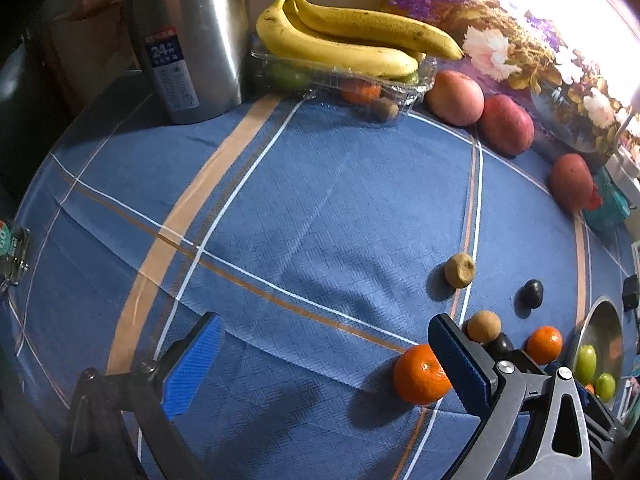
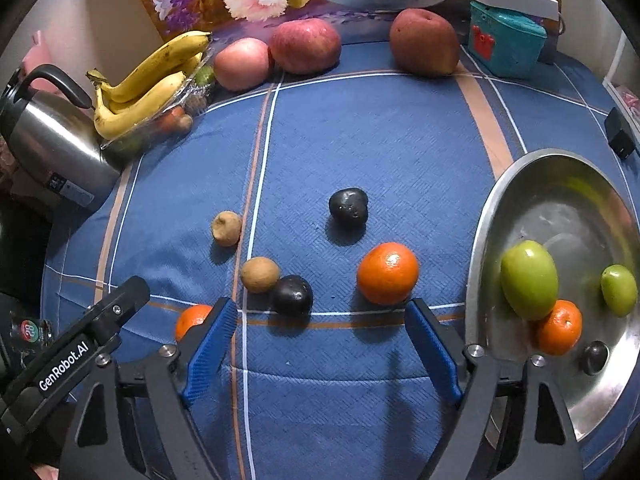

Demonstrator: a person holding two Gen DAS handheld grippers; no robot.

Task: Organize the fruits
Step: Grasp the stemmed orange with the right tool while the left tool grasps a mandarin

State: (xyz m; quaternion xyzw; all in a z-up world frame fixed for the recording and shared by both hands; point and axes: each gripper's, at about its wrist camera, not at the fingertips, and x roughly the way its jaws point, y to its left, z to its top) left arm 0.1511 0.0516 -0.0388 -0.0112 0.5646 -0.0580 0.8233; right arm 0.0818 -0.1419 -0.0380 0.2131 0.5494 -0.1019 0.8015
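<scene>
Your worktop wears a blue checked cloth. The steel bowl sits at its right edge, holding green fruits, a tangerine and a dark one. Left of the bowl lie a tangerine, two plums, brown fruits. Your right gripper and left gripper hang over these, jaws wide, empty.

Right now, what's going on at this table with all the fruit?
A person is sorting fruit with hand-held tongs, one pair in each hand. A metal bowl already holds two green fruits, a small orange and a dark plum. On the blue cloth two oranges, two dark plums and two brown kiwis still lie loose. The right tongs are open and empty above them, nearest the orange by the bowl. The left tongs are open too, beside the other orange.
</scene>
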